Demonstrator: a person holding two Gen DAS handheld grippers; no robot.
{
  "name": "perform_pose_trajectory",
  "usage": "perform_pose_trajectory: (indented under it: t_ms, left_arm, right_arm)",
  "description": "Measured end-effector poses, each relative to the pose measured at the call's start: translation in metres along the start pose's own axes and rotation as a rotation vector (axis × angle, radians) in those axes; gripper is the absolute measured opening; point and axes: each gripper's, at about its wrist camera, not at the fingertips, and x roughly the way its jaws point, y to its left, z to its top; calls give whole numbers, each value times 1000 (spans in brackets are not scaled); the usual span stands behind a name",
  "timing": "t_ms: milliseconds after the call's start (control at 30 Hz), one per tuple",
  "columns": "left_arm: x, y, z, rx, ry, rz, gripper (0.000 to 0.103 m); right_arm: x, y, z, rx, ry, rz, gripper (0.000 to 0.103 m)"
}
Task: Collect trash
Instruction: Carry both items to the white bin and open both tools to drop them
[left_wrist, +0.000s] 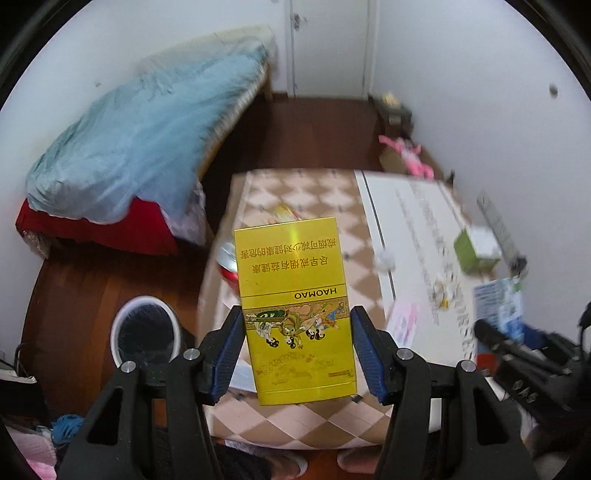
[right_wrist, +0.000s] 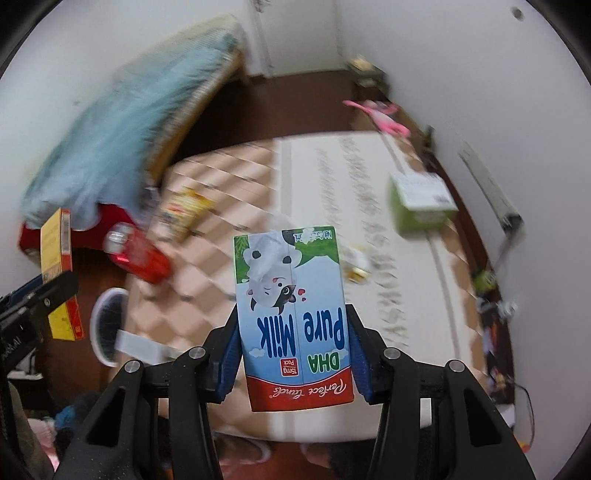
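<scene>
In the left wrist view my left gripper (left_wrist: 297, 314) is shut on a yellow HAOMAO cigarette box (left_wrist: 295, 295), held upright over the table's near left edge. My right gripper (right_wrist: 292, 312) is shut on a blue and white Pure Milk carton (right_wrist: 291, 317) above the table. A white-rimmed trash bin (left_wrist: 144, 332) with a black liner stands on the floor left of the table. A red can (right_wrist: 140, 254), a yellow snack wrapper (right_wrist: 184, 210), a crumpled wrapper (right_wrist: 354, 266) and a green box (right_wrist: 417, 206) lie on the table. The left gripper (right_wrist: 37, 295) shows at the right wrist view's left edge with the yellow box (right_wrist: 59, 273).
The table (left_wrist: 295, 192) wears a checkered cloth and a white printed sheet. A bed with a blue blanket (left_wrist: 140, 147) fills the left side. Pink items (left_wrist: 410, 151) lie by the right wall. Clothes and slippers lie on the floor near me. The right wrist view is blurred.
</scene>
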Motion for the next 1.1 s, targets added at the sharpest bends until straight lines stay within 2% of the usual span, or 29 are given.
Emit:
perform_pose_trajectory:
  t_ms: [167,300,400,500,567,700,900,1100]
  left_arm:
    - [-32,71,10,-68,-62,36,54]
    - [-32,138,5,-129,-62,86,54]
    - [-15,200,-4,-199,-37,128,54]
    - [19,264,-21,-288,24,153,54]
    - [52,305,-35,-351,86,162,54]
    - [126,375,-65,-483,212,117,54]
    - [217,426,-101,-599,364,56,54]
    - [274,453,-115,-650,447,22,55]
  right_arm:
    - [-9,83,11,-86,-31,119,52]
    - [5,173,12,-180,-9,222,52]
    - [30,242,5,-245,34,279,52]
    - [73,309,-6,-306,95,308,52]
    - [102,339,-15,-328,141,321,52]
    - [180,392,-37,-348,265,334,52]
    - [286,447,-67,-360,397,328,52]
    - [345,480,-84,-391,447,308,52]
